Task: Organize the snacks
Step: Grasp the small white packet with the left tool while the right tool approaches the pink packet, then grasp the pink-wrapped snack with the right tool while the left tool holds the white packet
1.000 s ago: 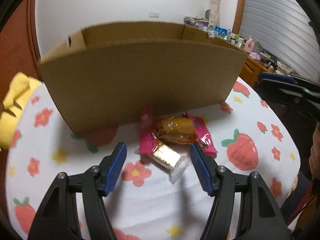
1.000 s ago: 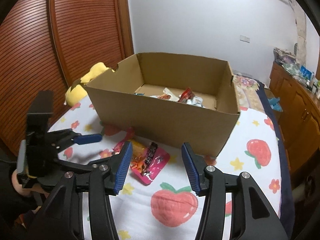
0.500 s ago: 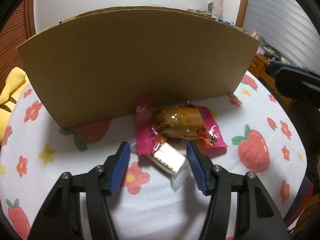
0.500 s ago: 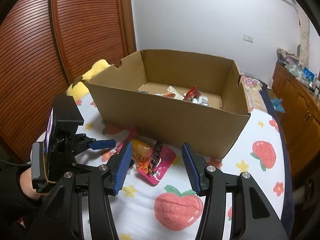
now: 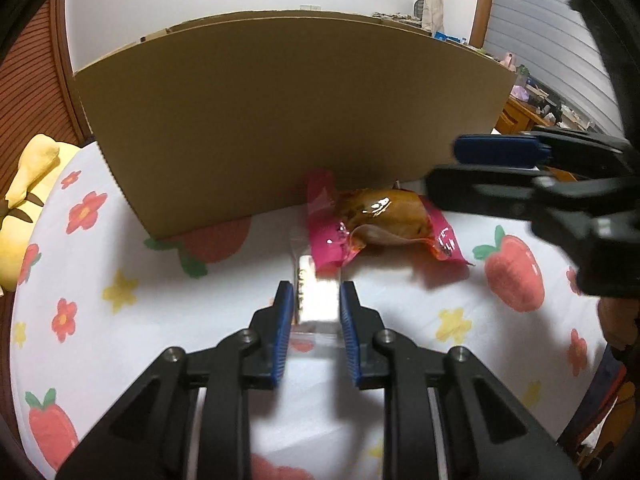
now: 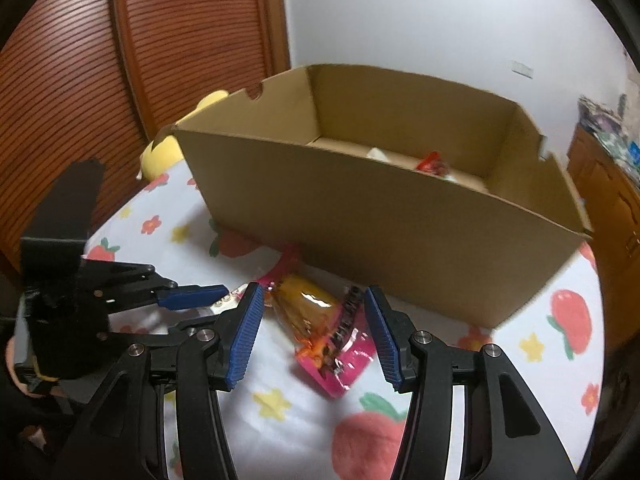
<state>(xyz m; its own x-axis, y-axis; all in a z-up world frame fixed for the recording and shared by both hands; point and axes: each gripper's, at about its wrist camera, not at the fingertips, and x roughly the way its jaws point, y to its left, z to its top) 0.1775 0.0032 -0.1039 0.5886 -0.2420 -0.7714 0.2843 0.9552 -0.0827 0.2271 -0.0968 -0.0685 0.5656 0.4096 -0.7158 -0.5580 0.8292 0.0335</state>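
My left gripper (image 5: 316,300) is closing its jaws on a small white wrapped snack (image 5: 318,296), and the blue pads touch both its sides on the tablecloth. Beyond it lie an orange bun packet (image 5: 384,216) and a pink packet (image 5: 324,224), against the front wall of the cardboard box (image 5: 280,120). My right gripper (image 6: 312,292) hangs open just above the orange bun packet (image 6: 308,308) and the pink packet (image 6: 344,356), gripping nothing. The left gripper's blue finger (image 6: 192,297) shows at the left of the right wrist view. The open box (image 6: 380,240) holds a few wrapped snacks (image 6: 434,164).
A round table wears a white cloth with strawberries and flowers (image 6: 560,320). A yellow plush toy (image 5: 28,200) sits at the table's left edge beside the box. A wooden slatted door (image 6: 160,40) is behind, and a cluttered sideboard (image 6: 612,184) stands to the right.
The left jaws have closed in from wide apart onto the white snack. The right gripper has come down and nearer to the orange and pink packets, reaching further into the left wrist view.
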